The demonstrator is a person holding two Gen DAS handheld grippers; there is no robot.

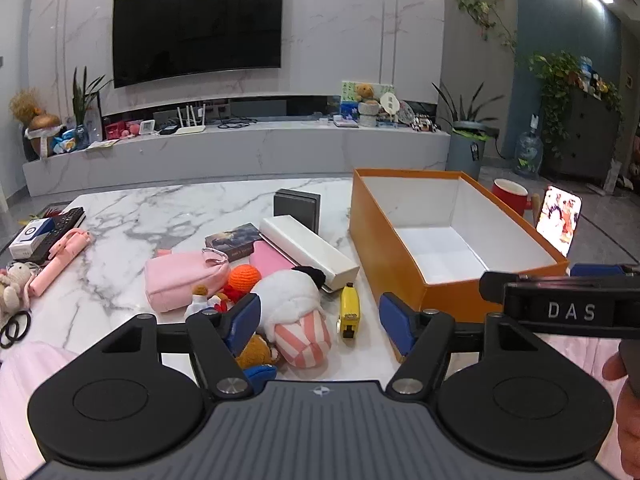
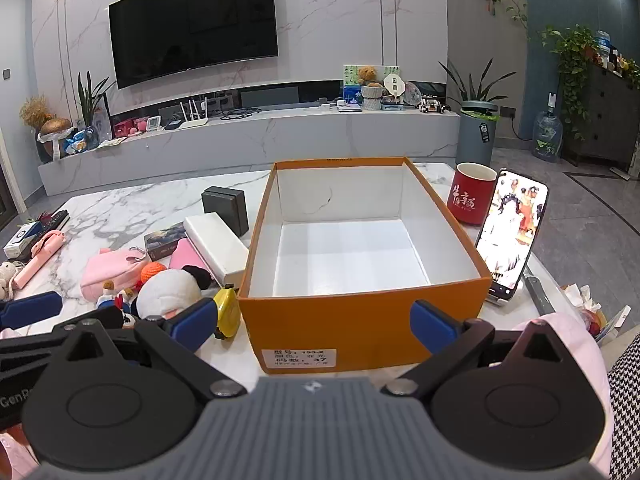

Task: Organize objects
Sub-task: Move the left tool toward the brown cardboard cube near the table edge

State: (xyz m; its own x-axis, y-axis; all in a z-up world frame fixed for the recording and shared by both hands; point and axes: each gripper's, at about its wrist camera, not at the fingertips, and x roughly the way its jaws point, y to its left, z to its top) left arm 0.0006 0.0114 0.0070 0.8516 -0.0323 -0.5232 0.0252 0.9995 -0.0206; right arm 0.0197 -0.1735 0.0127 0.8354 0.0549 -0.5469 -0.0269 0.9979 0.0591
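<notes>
Left tool [image 1: 320,316] released above white plush [image 1: 294,300], left of orange box [image 1: 394,264]; right tool [image 2: 314,322] released, box [image 2: 360,320] seen directly ahead.

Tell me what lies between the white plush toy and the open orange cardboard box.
A small yellow toy bus lies on the marble between the white plush toy and the orange cardboard box, clearest in the left wrist view.

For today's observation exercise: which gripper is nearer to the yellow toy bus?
Left. The left gripper is open with the yellow toy bus between its fingers, untouched. The right gripper is open in front of the orange box, the bus beside its left finger.
</notes>
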